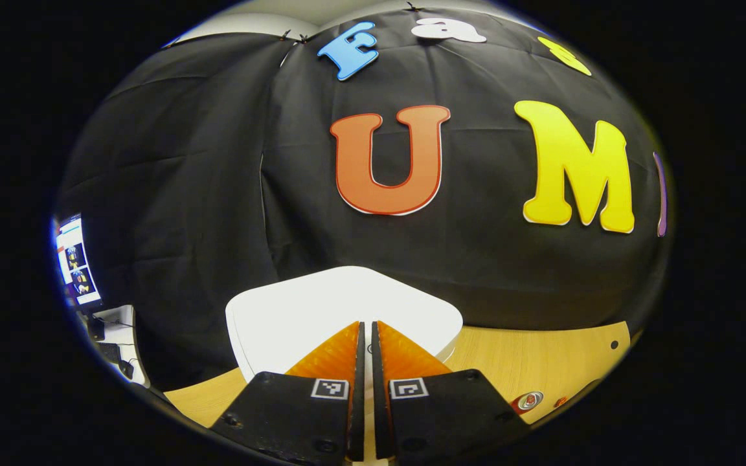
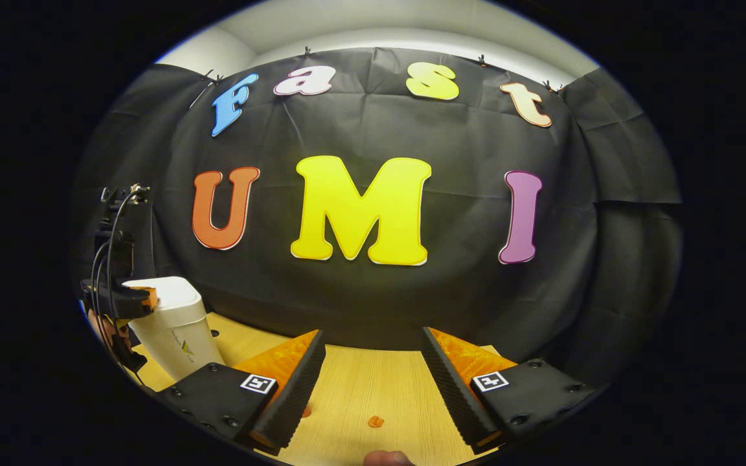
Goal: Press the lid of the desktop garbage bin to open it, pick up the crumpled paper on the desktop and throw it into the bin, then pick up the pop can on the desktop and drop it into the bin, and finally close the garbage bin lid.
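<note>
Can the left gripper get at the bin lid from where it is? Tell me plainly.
Probably yes. The left gripper, fingers nearly together, points straight at the white bin lid with nothing between them. The right gripper view shows it right at the lid's top; contact cannot be told.

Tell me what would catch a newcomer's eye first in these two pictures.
First, the white garbage bin at the back of the wooden table, lid down, with the left tool shut over its top. Next, the right tool, open over bare table farther right. Last, a pop can lying near the table's front edge, right of the left tool.
</note>
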{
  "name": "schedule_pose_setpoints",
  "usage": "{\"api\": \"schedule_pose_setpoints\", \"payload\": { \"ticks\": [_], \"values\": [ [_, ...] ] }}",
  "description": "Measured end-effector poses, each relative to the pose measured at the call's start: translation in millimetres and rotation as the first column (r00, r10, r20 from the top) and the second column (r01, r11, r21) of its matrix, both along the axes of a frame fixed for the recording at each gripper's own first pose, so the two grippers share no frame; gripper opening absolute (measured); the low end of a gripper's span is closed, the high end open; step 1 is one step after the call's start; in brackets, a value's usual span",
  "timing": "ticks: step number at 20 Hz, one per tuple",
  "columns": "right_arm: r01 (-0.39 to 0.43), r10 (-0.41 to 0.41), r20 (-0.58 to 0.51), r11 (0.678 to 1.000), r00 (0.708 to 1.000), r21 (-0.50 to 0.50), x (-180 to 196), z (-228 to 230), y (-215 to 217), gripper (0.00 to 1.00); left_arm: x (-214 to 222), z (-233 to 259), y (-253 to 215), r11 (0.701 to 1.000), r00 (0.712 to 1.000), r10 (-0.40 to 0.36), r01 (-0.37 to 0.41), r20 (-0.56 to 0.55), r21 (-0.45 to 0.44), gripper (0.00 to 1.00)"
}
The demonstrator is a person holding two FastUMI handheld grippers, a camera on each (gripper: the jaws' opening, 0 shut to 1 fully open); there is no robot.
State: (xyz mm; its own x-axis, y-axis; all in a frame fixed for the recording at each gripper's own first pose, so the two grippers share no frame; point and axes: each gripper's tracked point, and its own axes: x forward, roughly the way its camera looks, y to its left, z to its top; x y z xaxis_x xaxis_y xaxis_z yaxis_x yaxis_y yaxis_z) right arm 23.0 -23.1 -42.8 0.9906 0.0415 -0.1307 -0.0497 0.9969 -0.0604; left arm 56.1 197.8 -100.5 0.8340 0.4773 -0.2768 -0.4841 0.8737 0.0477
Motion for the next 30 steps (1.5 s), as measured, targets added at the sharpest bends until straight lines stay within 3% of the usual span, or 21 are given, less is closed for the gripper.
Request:
{"api": "schedule_pose_setpoints", "payload": {
  "ticks": [4,10,14,18,19,20,24,25,26,30],
  "values": [
    [-0.005,0.005,-0.013,1.000,1.000,0.006,-3.2,-6.0,1.1,0.94,-0.9,-2.9,0.3,0.998,0.999,0.026,-0.024,0.037,-0.051,0.07],
    [-0.018,0.018,0.000,1.000,1.000,0.010,-5.0,-2.8,5.4,0.94,-1.9,5.6,1.2,1.000,0.999,0.011,-0.010,0.052,-0.027,0.04],
    [-0.013,0.012,0.038,1.000,0.999,0.012,-6.6,7.5,0.5,0.94,-5.5,36.0,-17.4,0.998,0.993,-0.061,0.062,0.099,-0.008,0.04],
    [-0.009,0.009,0.048,1.000,0.999,0.015,-9.1,10.8,-5.4,0.94,-5.5,86.8,-63.2,0.977,0.955,-0.212,0.207,0.206,0.047,0.09],
    [-0.009,0.008,0.054,1.000,0.999,0.018,-9.6,12.3,-6.8,0.94,-7.7,91.6,-69.8,0.973,0.951,-0.231,0.222,0.207,0.063,0.13],
    [-0.007,0.006,0.061,1.000,0.998,0.022,-11.0,15.3,-9.0,0.94,-9.6,96.7,-73.7,0.970,0.948,-0.244,0.233,0.206,0.075,0.34],
    [0.005,-0.009,0.072,0.999,0.997,0.050,-15.3,17.2,-19.7,0.94,-14.0,103.4,-97.9,0.954,0.931,-0.300,0.291,0.206,0.074,0.41],
    [0.010,-0.014,0.074,0.998,0.997,0.056,-15.9,16.6,-23.3,0.94,-16.4,105.4,-102.5,0.950,0.927,-0.312,0.302,0.209,0.080,0.54],
    [0.016,-0.020,0.075,0.998,0.997,0.060,-16.1,16.5,-26.8,0.94,-19.2,106.2,-107.6,0.947,0.923,-0.322,0.313,0.212,0.080,0.60],
    [0.041,-0.046,0.073,0.997,0.996,0.072,-20.7,12.0,-42.3,0.94,-28.3,116.6,-136.3,0.919,0.887,-0.394,0.381,0.241,0.099,0.75]
  ]
}}
